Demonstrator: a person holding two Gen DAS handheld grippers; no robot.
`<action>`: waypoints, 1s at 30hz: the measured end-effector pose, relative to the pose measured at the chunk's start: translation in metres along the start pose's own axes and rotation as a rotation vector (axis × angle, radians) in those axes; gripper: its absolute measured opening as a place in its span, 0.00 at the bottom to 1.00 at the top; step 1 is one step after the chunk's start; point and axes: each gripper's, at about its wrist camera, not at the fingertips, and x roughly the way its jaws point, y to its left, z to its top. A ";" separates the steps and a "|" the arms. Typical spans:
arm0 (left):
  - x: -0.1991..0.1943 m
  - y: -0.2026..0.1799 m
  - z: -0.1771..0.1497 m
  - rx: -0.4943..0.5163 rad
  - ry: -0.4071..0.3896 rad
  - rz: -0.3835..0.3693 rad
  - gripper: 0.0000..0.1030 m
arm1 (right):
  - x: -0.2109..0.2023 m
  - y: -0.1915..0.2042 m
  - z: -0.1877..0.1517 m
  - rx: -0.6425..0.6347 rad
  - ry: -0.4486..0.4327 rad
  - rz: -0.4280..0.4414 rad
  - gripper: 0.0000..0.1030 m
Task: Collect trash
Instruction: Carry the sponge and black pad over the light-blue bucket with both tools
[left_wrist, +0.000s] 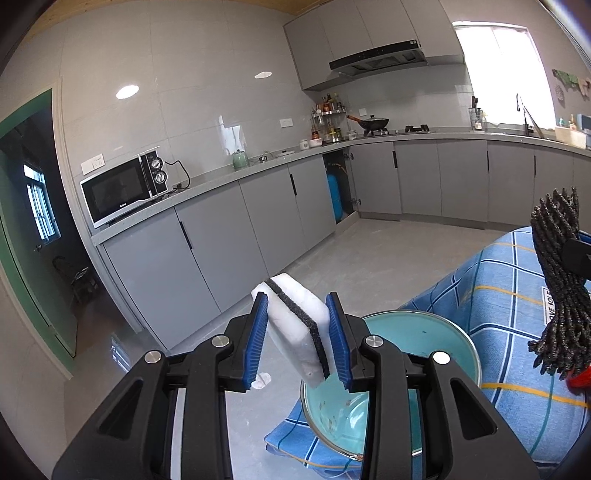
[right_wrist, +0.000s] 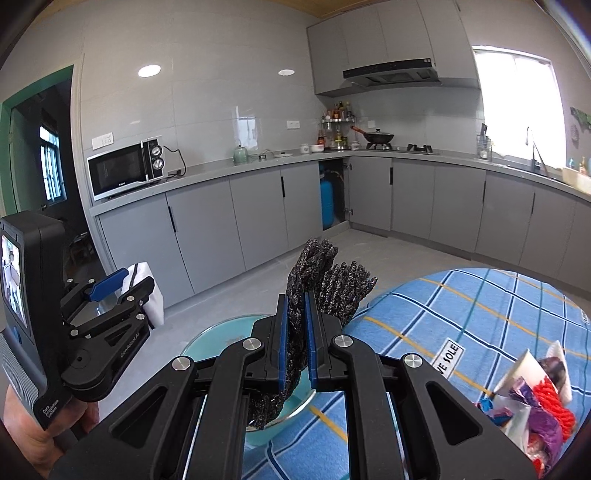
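Note:
My left gripper (left_wrist: 297, 308) is shut on a white sponge with a black stripe (left_wrist: 295, 332) and holds it in the air above a teal bowl (left_wrist: 424, 332). The bowl sits at the edge of the table with the blue plaid cloth (left_wrist: 517, 295). My right gripper (right_wrist: 296, 301) is shut on a black glittery scrubber (right_wrist: 332, 284), also held above the teal bowl (right_wrist: 210, 339). The scrubber shows at the right edge of the left wrist view (left_wrist: 557, 273). The left gripper with the sponge (right_wrist: 147, 291) shows at the left of the right wrist view.
A heap of mixed trash (right_wrist: 535, 402) with red, purple and white pieces lies on the plaid cloth (right_wrist: 480, 306) at the right. Grey kitchen cabinets (left_wrist: 258, 221) and a microwave (left_wrist: 122, 192) line the far walls. Grey floor (left_wrist: 369, 243) lies between.

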 end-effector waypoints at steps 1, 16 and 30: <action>0.002 0.001 0.000 -0.002 0.002 0.000 0.32 | 0.002 0.001 0.000 -0.001 0.002 0.003 0.09; 0.019 0.002 0.001 -0.007 0.025 0.020 0.35 | 0.028 0.014 -0.002 -0.010 0.040 0.025 0.09; 0.029 0.000 0.000 -0.004 0.048 0.015 0.35 | 0.048 0.021 -0.007 -0.016 0.070 0.042 0.09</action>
